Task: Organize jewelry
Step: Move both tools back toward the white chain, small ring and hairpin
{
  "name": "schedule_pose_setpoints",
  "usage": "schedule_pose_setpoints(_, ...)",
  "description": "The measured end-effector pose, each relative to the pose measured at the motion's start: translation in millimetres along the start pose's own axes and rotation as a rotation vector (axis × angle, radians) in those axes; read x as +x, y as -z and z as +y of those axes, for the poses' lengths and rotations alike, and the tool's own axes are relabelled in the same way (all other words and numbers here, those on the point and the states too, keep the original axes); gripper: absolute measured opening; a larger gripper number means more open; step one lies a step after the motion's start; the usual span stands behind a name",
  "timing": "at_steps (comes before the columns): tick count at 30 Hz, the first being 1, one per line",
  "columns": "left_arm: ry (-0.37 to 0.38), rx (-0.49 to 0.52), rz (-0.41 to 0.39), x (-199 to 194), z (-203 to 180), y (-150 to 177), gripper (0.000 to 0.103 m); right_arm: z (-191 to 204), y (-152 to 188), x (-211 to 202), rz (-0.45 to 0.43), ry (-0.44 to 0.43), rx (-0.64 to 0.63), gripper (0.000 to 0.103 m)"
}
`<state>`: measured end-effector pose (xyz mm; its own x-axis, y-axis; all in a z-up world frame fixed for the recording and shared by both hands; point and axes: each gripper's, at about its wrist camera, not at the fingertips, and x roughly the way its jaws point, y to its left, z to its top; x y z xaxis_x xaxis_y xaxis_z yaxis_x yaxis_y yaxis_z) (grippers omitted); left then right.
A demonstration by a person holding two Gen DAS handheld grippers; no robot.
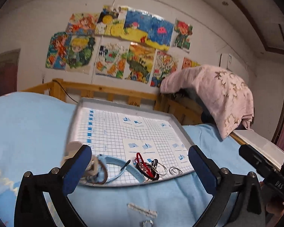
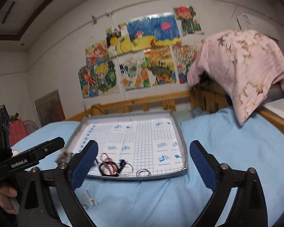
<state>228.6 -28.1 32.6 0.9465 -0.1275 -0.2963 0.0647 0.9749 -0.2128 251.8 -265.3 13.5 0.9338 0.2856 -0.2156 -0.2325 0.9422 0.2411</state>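
Note:
A silver tray (image 1: 177, 122) lined with gridded paper lies on a blue blanket. Along its near edge lie a light blue band (image 1: 115, 160), a red cord bracelet (image 1: 141, 158), a dark beaded bracelet (image 1: 144, 170), thin metal rings (image 1: 175, 170) and a brown-and-white bundle (image 1: 95, 172). The tray (image 2: 179, 130), the red and dark bracelets (image 2: 108, 165) and the rings (image 2: 143, 172) also show in the right wrist view. My left gripper (image 1: 140, 162) is open and empty, just before the tray's near edge. My right gripper (image 2: 143, 157) is open and empty, also before the near edge.
A small ring (image 1: 147, 222) and a white label (image 1: 142, 210) lie on the blanket (image 1: 28, 132) below the tray. A wooden bed rail (image 1: 108, 90) runs behind. A pink cloth (image 1: 217, 94) drapes over the rail at right. Drawings (image 1: 123, 43) cover the wall.

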Motion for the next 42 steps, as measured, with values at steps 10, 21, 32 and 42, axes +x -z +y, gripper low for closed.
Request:
schedule_pose_setpoints(10,-0.034,0.026,-0.071,-81,7,13,0.103,34,8,-72,-0.086,-0.021,-0.060,0.101)
schedule_pose_setpoints(21,-0.093,0.077,-0.091,-143,13,44,0.103,59,42,-132,-0.072,0.002,-0.081,0.101)
schedule_pose_setpoints(32,-0.100,0.064,-0.056,-152,25,75,0.103,54,75,-154,-0.049,0.052,-0.094,0.101)
schedule_pose_setpoints(42,-0.111,0.050,-0.010,-143,32,89,0.103,53,85,-146,-0.008,0.062,-0.096,0.101)
